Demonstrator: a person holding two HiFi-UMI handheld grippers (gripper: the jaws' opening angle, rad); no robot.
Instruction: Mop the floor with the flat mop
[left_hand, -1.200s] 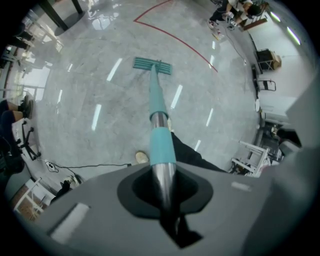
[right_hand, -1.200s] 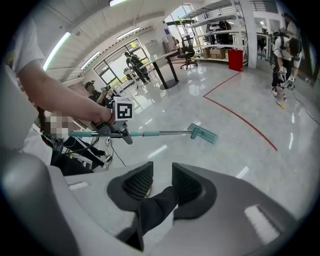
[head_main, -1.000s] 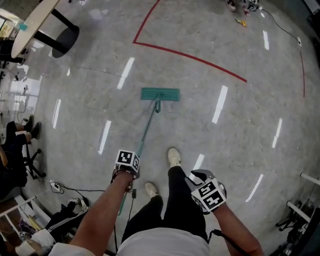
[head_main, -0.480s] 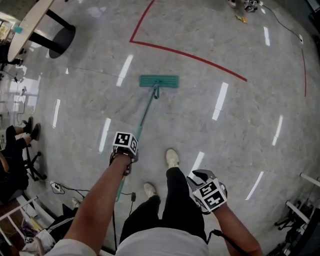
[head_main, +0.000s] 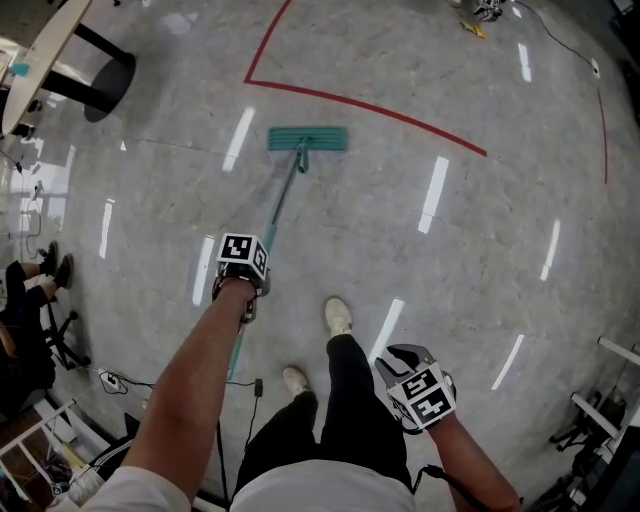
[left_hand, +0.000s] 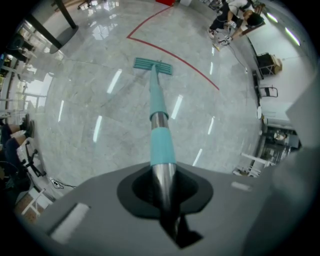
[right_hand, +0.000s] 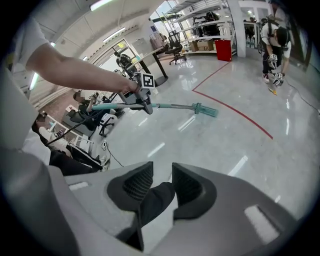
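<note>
Flat mop (head_main: 307, 139) lies with its teal head flat on the grey floor (head_main: 470, 250), far ahead of the person and a little to the left, just short of the red tape line (head_main: 400, 118). Its handle (head_main: 278, 208) slopes back from the head towards the near left. There the left gripper (head_main: 245, 268) is clamped around the shaft, on the bare metal just below the teal sleeve, as the left gripper view shows. The right gripper (head_main: 415, 390) hangs low at the near right, well apart from the handle. Its jaws stand apart with nothing between them; only the person's dark trouser leg shows behind the gap.

The step in hand looks like a mopping stroke at full reach, driven by one arm alone. The next move probably calls for drawing the head back or sweeping it sideways while it stays flat on the floor. With only one gripper on a long handle, the head could twist or lift at an edge, so a steady angle matters.
</note>
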